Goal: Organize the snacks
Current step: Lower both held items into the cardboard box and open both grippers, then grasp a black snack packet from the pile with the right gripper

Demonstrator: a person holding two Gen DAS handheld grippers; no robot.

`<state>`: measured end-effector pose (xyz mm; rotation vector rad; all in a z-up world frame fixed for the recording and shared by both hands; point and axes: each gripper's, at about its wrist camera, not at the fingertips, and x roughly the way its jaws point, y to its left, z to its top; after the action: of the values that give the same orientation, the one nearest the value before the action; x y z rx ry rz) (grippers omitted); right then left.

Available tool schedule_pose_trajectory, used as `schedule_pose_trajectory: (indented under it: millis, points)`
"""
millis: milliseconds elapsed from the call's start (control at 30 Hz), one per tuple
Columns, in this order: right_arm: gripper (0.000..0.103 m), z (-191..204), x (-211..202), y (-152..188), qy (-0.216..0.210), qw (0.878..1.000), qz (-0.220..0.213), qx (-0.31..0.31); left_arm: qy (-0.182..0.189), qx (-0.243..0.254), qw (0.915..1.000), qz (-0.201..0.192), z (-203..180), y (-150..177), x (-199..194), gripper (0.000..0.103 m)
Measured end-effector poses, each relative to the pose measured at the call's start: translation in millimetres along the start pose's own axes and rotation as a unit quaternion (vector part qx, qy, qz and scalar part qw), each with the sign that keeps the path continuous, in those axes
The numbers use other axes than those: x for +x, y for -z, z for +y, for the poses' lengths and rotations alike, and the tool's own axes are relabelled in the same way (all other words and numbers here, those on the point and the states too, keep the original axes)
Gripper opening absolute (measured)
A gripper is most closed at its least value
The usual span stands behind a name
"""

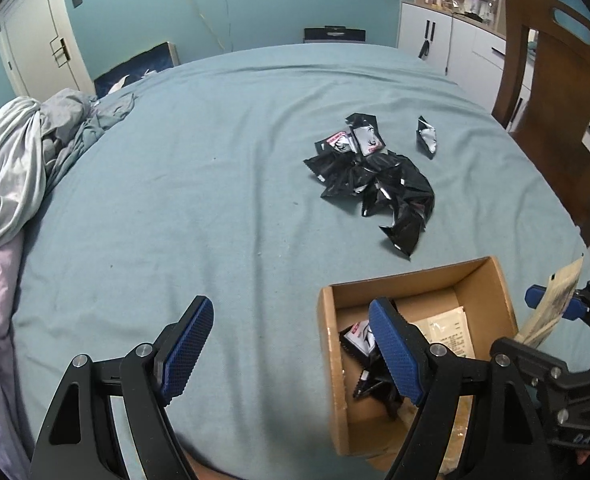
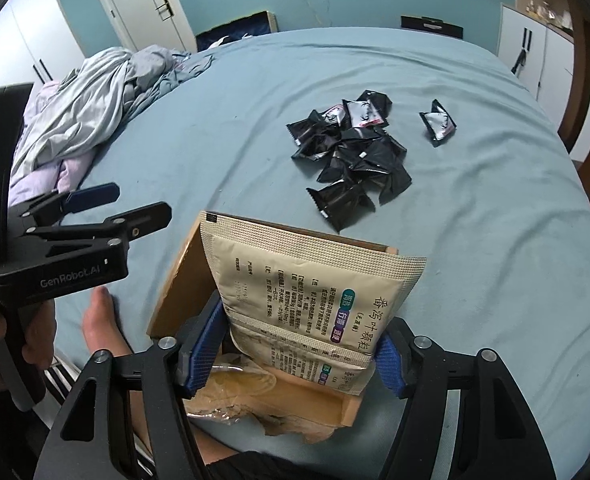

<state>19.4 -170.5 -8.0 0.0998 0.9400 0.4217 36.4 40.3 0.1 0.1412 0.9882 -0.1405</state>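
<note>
A cardboard box sits on the blue bed near its front edge; it also shows in the right wrist view. Inside lie a beige sachet and some black snack packets. My right gripper is shut on a beige sachet strip, held upright over the box; the strip shows in the left wrist view. My left gripper is open and empty, its right finger over the box's left side. A pile of black packets lies beyond, with one packet apart.
Crumpled bedding is heaped at the bed's left. A wooden chair stands at the right. White cabinets and a door line the far walls. A bare foot rests by the box.
</note>
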Motion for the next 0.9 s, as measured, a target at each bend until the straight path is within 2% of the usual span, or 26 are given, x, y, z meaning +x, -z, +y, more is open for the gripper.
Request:
schedule_pose_trajectory:
  millis: [200,267,433,633,900]
  points:
    - [0.069,-2.9,-5.1,1.3,0.020,0.999,-0.026,0.018,0.005,0.006,1.0000,0.004,-5.1,-0.1,-1.2,0.081]
    - [0.070,-3.2,-6.1,4.5,0.011,0.999,-0.029,0.028,0.005,0.007,0.9999,0.010,-6.2,0.1,0.9,0.081]
    - [0.075,-2.6,-4.2,7.6,-0.008,0.999,-0.016,0.036,0.008,0.006,0.9999,0.012,-6.6,-0.1,1.5,0.081]
    - [0.075,-7.8,-10.7,2.7,0.009,0.999,-0.029,0.041,0.009,0.008,0.9997,0.020,-8.6,-0.1,4.2,0.082]
    - [0.075,-20.8,-6.5,-2.6,0.013,0.997,-0.013,0.078,0.011,0.022,0.9991,0.035,-17.6,-0.3,9.2,0.082]
